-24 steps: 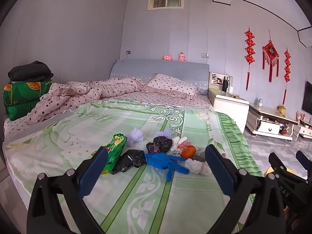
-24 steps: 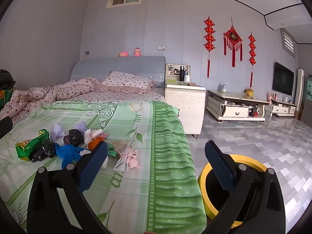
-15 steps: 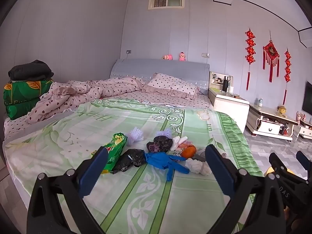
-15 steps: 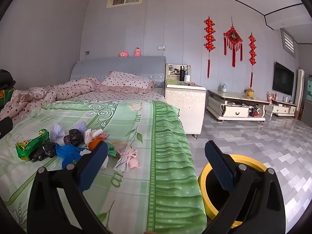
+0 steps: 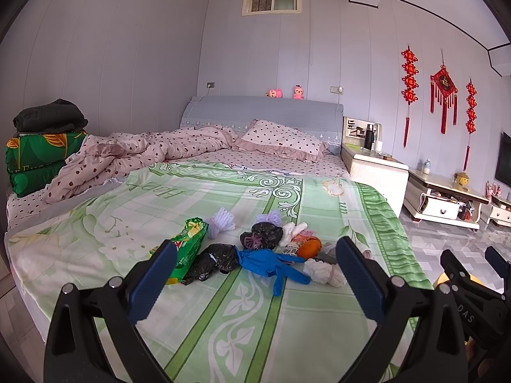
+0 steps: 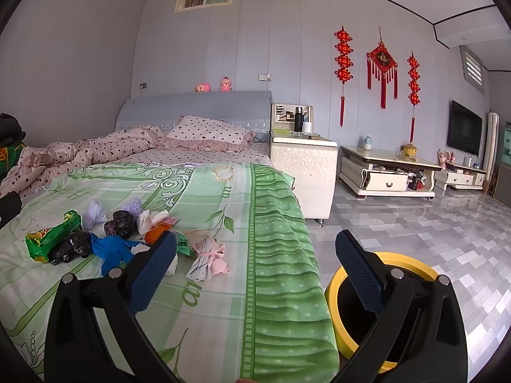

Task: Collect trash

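Trash [image 5: 255, 249] lies heaped on the bed [image 5: 287, 319], untouched; left tool [image 5: 255, 274] and right tool [image 6: 255, 265] both gape empty. Next: reach in, grip one piece, carry it to the yellow bin [image 6: 408, 261].

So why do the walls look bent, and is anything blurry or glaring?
Left wrist view: fisheye bends the ceiling line, dark corners, trash pile sharp. Right wrist view: same curving, daylight sheen on the floor tiles, yellow bin in focus.

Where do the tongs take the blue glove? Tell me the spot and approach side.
Grip the blue glove at its bunched palm, coming down from above on the near side. Its thin fingers trail flat toward the camera, and a black bag touches its left end.
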